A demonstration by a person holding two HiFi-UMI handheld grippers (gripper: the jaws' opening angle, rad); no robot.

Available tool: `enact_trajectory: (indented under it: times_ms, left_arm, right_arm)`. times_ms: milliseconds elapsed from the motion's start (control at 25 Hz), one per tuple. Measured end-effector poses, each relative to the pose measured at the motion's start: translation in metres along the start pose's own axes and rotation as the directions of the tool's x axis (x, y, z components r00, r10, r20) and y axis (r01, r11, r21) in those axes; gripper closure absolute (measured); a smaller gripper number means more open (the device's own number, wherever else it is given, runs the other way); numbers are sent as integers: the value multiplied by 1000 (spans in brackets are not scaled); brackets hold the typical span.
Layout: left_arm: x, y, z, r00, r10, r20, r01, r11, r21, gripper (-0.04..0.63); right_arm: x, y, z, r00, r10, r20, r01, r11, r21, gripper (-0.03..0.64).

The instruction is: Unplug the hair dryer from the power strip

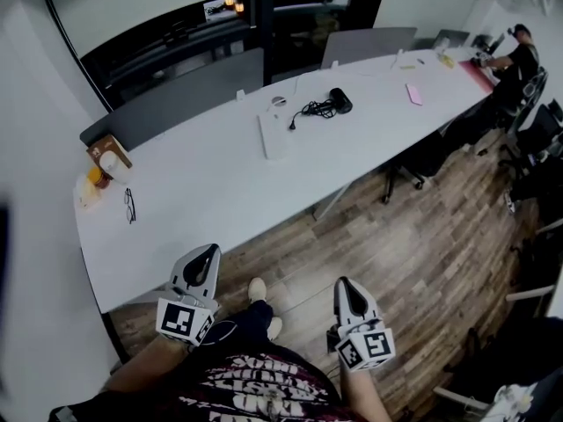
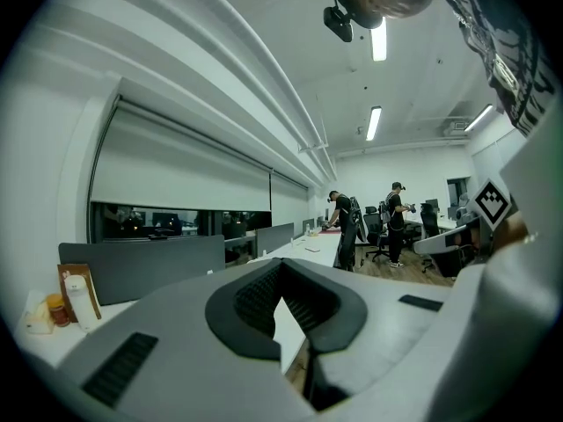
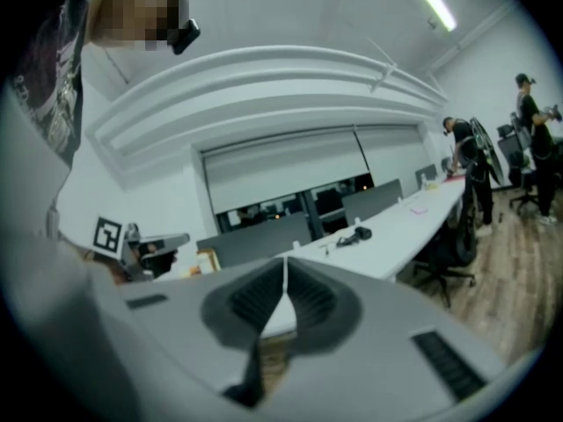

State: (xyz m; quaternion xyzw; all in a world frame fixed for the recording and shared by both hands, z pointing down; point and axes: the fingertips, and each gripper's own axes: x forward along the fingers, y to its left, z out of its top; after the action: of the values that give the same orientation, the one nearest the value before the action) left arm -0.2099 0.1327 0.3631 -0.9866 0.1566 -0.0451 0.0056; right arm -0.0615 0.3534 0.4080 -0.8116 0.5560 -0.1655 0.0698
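While both grippers hang low by the person's lap, well short of the table (image 1: 202, 192), the step in hand reads as the approach; the unplugging is not yet begun. At the table's left end stand a small box and cup (image 1: 107, 158) with a pair of glasses (image 1: 129, 205) beside them, well apart from the work. The left gripper (image 1: 211, 251) has its jaws together on nothing, the pads meeting at the tip in its own view.

Farther along lies the power strip (image 1: 273, 136), a flat white bar, and near it on the right the hair dryer (image 1: 339, 101), black and lying on its side. Its black cord (image 1: 310, 110) is bunched loosely between the 2. The cord's end reaches toward the strip, but it is too small to tell whether the plug is seated. The right gripper (image 1: 340, 282) is likewise closed and empty.

To do this well, both grippers likely need to travel forward and open. 1 should press the strip down to steady it, since it looks light enough to slide or lift. The other should take the plug body, not the cord, and pull straight out.
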Motion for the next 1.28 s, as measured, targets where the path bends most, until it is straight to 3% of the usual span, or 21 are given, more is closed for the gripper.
enact_trajectory:
  times_ms: [280,480,800,1080,1280]
  left_arm:
    - [28,32,1,1000,26,0,-26,1000,-17,569]
    - [64,33,6,999,-26,19,27,999,-22,569]
    - [119,27,21,993,-102,66,106,993,-59,569]
    - [145,42,24,985,-139,99,148,985,-87,569]
    - [143,62,17,988,-115,107,128,985,-117,569]
  right_arm:
    - [38,5,25,999,19,28,-18,999,-43,581]
    - [53,-11,35,997,-38,60,41,998,-50,581]
    - [84,-22,73,996,-63,67,71,989,-129,581]
    - [120,-5,96,997,-20,74,35,978,-205,581]
    - [138,14,91,1000,14,28,-8,975,-222,581]
